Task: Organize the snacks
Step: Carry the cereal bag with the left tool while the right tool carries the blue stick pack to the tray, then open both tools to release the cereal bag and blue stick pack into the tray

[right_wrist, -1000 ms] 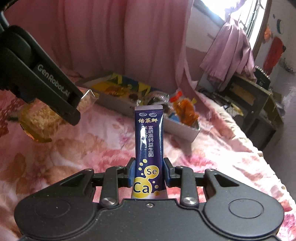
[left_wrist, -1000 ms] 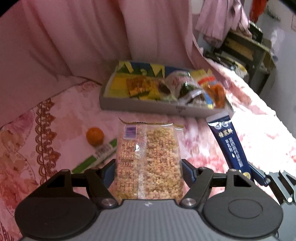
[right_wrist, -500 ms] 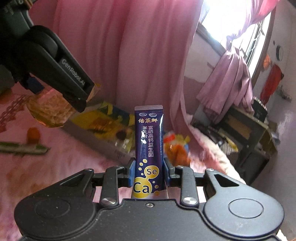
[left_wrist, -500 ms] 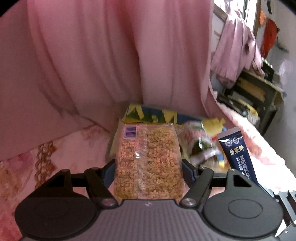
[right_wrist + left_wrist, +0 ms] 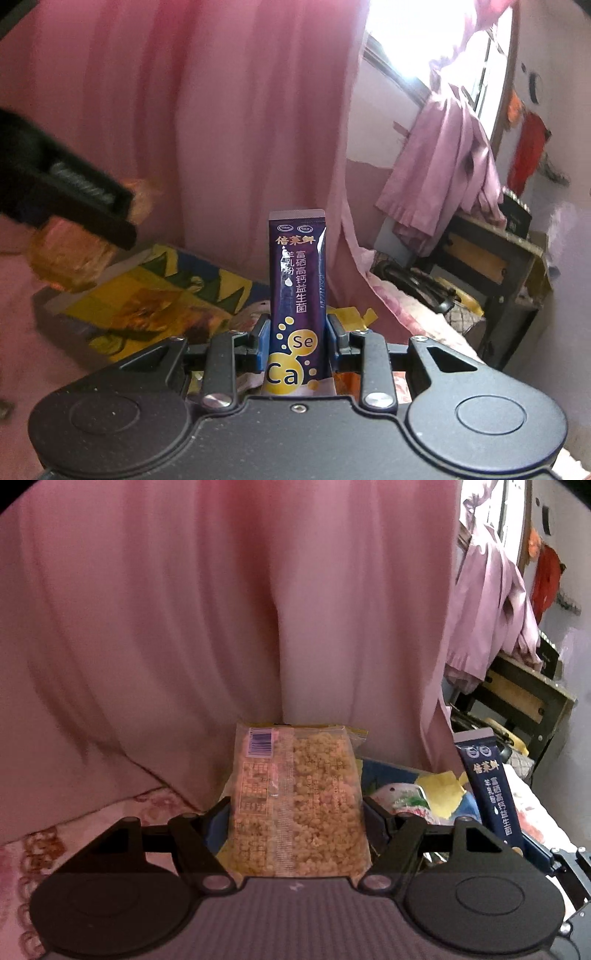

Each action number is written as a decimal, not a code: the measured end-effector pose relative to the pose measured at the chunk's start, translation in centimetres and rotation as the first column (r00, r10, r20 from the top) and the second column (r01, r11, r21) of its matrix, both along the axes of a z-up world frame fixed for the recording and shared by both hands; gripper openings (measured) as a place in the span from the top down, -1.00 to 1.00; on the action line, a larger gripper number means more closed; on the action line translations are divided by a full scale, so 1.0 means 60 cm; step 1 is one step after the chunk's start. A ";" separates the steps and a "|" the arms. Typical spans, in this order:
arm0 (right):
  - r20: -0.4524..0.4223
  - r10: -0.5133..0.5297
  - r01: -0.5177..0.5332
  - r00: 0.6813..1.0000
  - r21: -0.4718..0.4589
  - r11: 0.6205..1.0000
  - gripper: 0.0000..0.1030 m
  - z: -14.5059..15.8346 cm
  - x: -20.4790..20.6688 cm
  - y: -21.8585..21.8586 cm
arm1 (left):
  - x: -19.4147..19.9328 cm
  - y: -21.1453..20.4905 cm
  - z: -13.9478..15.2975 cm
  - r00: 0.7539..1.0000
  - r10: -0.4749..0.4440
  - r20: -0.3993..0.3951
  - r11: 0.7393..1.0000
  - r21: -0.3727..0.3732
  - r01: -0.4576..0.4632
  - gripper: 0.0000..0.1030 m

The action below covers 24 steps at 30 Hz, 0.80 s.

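Clear plastic, the flat bag of small golden puffed bits (image 5: pixel 299 805) stands upright between our left gripper (image 5: pixel 295 812) jaws, clamped by its two side edges. Our right gripper (image 5: pixel 297 332) is clenched on the lower part of a tall dark purple sachet (image 5: pixel 295 288) with yellow circles. Beyond and below both jaws lies the grey tray (image 5: pixel 48 299) of colourful snack packets, before a pink curtain (image 5: pixel 221 609).
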State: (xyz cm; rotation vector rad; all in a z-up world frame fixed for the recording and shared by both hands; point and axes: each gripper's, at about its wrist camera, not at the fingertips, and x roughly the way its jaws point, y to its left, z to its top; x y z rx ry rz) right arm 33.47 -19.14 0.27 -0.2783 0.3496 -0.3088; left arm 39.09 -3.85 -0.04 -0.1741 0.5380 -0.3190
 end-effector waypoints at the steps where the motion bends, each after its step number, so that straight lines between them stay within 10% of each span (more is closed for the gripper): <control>1: -0.001 -0.009 0.009 1.000 0.010 1.000 0.38 -0.001 0.009 -0.006 | 0.008 0.001 -0.005 1.000 -0.006 -0.001 1.000 -0.013 0.006 -0.47; 24: -0.165 0.081 -0.077 0.983 0.028 0.997 0.34 -0.067 0.109 0.043 | 0.088 -0.012 -0.104 0.981 -0.032 -0.193 0.999 0.031 0.039 -0.47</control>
